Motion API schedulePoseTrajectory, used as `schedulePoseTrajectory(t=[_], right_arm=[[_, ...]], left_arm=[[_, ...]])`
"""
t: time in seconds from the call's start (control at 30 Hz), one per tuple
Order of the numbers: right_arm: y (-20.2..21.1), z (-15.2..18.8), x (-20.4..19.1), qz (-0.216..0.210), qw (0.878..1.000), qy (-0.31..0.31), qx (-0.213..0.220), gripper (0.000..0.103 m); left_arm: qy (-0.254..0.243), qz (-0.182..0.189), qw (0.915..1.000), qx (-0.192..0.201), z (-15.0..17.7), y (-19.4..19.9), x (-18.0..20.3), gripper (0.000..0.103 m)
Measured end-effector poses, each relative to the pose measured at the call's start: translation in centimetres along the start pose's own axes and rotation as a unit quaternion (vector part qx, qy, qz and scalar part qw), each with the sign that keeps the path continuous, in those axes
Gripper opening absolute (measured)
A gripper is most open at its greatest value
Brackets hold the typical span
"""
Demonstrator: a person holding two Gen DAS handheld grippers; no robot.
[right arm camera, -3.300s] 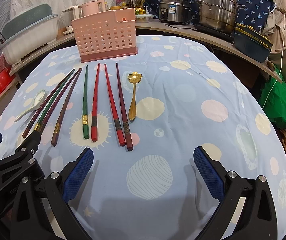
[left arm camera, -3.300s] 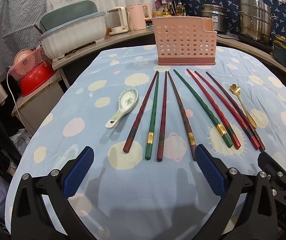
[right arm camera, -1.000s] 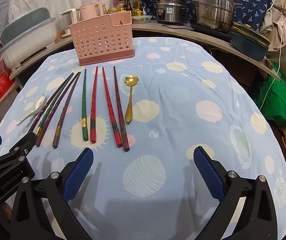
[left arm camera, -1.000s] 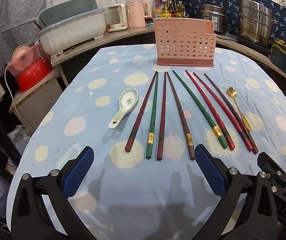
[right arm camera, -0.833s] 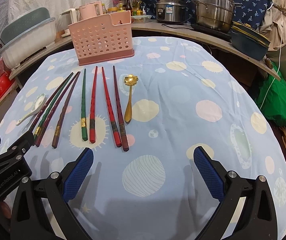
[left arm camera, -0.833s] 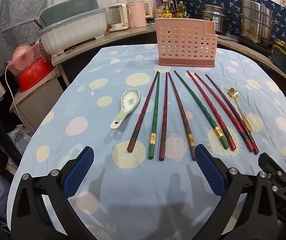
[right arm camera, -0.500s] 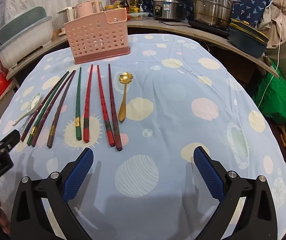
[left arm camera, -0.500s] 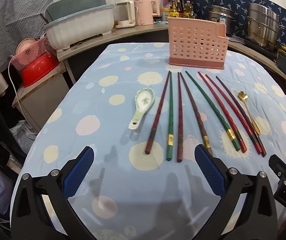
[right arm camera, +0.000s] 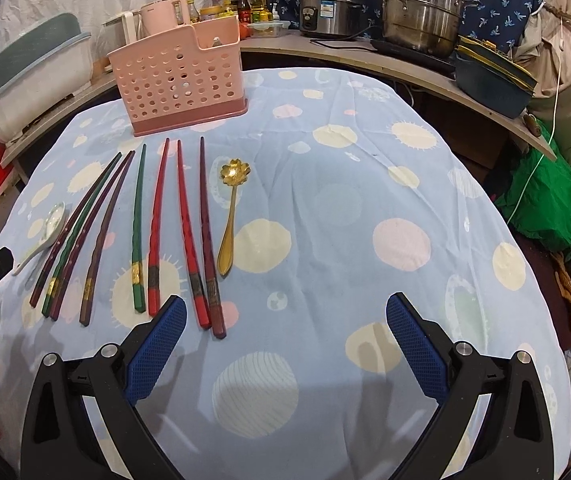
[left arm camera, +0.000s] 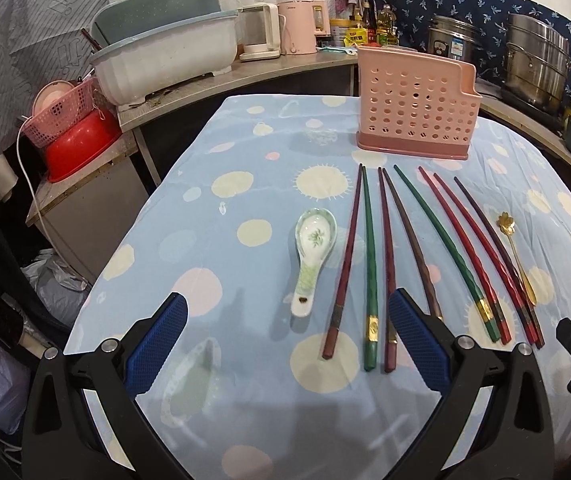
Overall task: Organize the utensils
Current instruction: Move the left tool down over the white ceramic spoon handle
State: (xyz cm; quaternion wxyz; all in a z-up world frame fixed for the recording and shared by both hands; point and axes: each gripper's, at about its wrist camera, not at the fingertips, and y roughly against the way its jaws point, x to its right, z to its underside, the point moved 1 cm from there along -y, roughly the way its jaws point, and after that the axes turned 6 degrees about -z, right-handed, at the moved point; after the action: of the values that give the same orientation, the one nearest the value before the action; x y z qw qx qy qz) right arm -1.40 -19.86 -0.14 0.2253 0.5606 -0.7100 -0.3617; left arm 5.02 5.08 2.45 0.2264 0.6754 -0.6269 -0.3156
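Observation:
Several red, green and brown chopsticks (left arm camera: 369, 264) lie side by side on the blue dotted tablecloth (left arm camera: 221, 264), tips toward a pink perforated utensil holder (left arm camera: 417, 116) at the far end. A white ceramic spoon (left arm camera: 311, 254) lies left of them. A gold flower spoon (left arm camera: 515, 256) lies at their right; it also shows in the right wrist view (right arm camera: 231, 216). My left gripper (left arm camera: 285, 340) is open and empty, above the near ends of the left chopsticks. My right gripper (right arm camera: 285, 340) is open and empty, near the right chopsticks (right arm camera: 189, 232). The holder (right arm camera: 181, 80) stands behind them.
A curved counter behind the table holds a white dish tub (left arm camera: 165, 64), kettles (left arm camera: 301, 28) and steel pots (right arm camera: 421, 4). A red basin and pink basket (left arm camera: 73, 132) stand at the left. A green bag (right arm camera: 541, 200) lies right of the table.
My left gripper has shifted left toward the ceramic spoon side. My right gripper has moved forward and left, nearer the chopstick ends. Nothing on the table has moved.

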Motion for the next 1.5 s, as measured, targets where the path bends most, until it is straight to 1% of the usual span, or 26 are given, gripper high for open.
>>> schedulePoseTrajectory(t=[0.03,0.13,0.2,0.37,0.47,0.57,0.6,0.77,0.9,1.07,1.23,1.3,1.37,1.47,1.5], right_arm=[[-0.2,-0.3,0.0,0.0,1.0,-0.002,0.0,0.097],[-0.7,-1.0,-0.1,-0.002,1.0,-0.004,-0.003,0.097],[-1.1,-1.3,-0.4,-0.003,1.0,-0.003,-0.006,0.097],[-2.2,-2.2,-1.2,-0.008,1.0,0.003,-0.013,0.097],[-2.8,-2.7,-1.5,-0.009,1.0,0.004,-0.017,0.097],[-3.3,-3.1,-1.8,-0.011,1.0,0.004,-0.022,0.096],[-3.4,-3.2,-1.9,-0.011,1.0,0.004,-0.022,0.096],[-4.0,-3.8,-2.3,-0.01,1.0,0.006,-0.026,0.096],[-4.4,-4.2,-2.8,-0.01,1.0,0.008,-0.026,0.096],[-4.6,-4.2,-3.3,-0.011,0.999,0.012,-0.027,0.096],[-4.6,-4.1,-3.7,-0.011,0.999,0.016,-0.028,0.096],[-4.5,-4.1,-3.8,-0.01,0.999,0.016,-0.028,0.096],[-4.5,-4.1,-3.8,-0.01,0.999,0.017,-0.028,0.096],[-4.4,-4.2,-3.7,-0.009,0.999,0.016,-0.026,0.096],[-4.3,-4.2,-3.7,-0.008,1.0,0.015,-0.026,0.096]], left_arm=[[0.0,0.0,1.0,-0.002,-0.3,-0.3,-0.1,0.096],[0.001,0.002,1.0,-0.01,-0.9,-1.3,-0.5,0.091],[0.001,0.008,0.9998,-0.019,-1.2,-2.0,-0.6,0.086],[-0.006,0.021,0.999,-0.039,-1.5,-3.7,-0.4,0.077],[-0.01,0.025,0.9986,-0.045,-1.5,-4.3,-0.2,0.074],[-0.009,0.034,0.9978,-0.056,-1.5,-5.0,-0.1,0.068],[-0.008,0.037,0.9976,-0.058,-1.5,-5.1,-0.2,0.066],[-0.002,0.049,0.9969,-0.063,-1.5,-5.4,-0.5,0.062],[0.0,0.064,0.9951,-0.076,-1.0,-5.7,-0.9,0.052],[0.003,0.073,0.9941,-0.08,-0.5,-5.6,-1.4,0.047],[0.015,0.094,0.9917,-0.086,-0.5,-5.5,-1.7,0.041],[0.014,0.099,0.9908,-0.091,-0.5,-5.6,-1.6,0.032],[0.016,0.102,0.9904,-0.092,-0.6,-5.6,-1.6,0.029],[0.014,0.107,0.9901,-0.09,-0.6,-5.4,-1.5,0.02],[0.014,0.109,0.99,-0.089,-0.7,-5.3,-1.5,0.018]])
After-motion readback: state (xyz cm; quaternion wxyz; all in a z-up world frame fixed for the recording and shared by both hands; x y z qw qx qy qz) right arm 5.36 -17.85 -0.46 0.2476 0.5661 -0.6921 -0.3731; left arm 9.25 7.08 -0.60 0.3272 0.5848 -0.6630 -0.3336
